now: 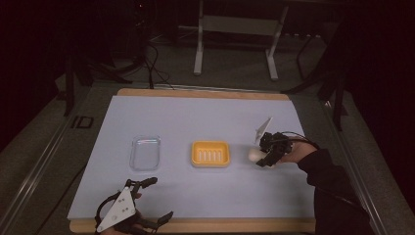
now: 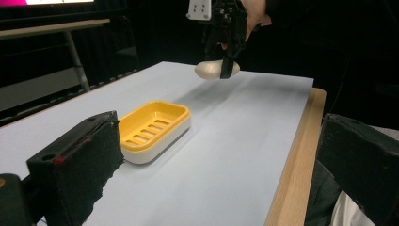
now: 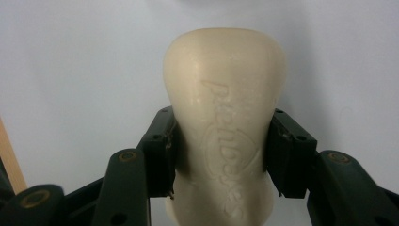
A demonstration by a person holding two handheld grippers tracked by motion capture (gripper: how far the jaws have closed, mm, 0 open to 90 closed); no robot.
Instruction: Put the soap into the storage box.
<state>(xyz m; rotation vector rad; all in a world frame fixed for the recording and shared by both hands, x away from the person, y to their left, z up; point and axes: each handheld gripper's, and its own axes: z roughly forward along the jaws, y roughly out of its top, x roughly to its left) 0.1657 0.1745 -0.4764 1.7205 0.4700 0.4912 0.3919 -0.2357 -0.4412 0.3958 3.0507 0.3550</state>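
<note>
A cream bar of soap [image 3: 225, 117] with raised lettering sits between the two black pads of my right gripper [image 3: 221, 155], which is shut on its waist. In the high view that gripper [image 1: 266, 156] holds the soap [image 1: 254, 154] just above the pale mat, right of the yellow soap dish [image 1: 210, 153]. The left gripper view shows the soap [image 2: 211, 69] hanging clear of the mat beyond the dish [image 2: 153, 129]. My left gripper [image 1: 159, 199] rests at the front left edge with its jaws wide apart and nothing between them.
A clear plastic lid or tray [image 1: 145, 152] lies left of the yellow dish. The pale mat [image 1: 205, 191] covers a wooden board [image 1: 195, 226]. Metal frame legs [image 1: 198, 54] stand on the floor beyond the table.
</note>
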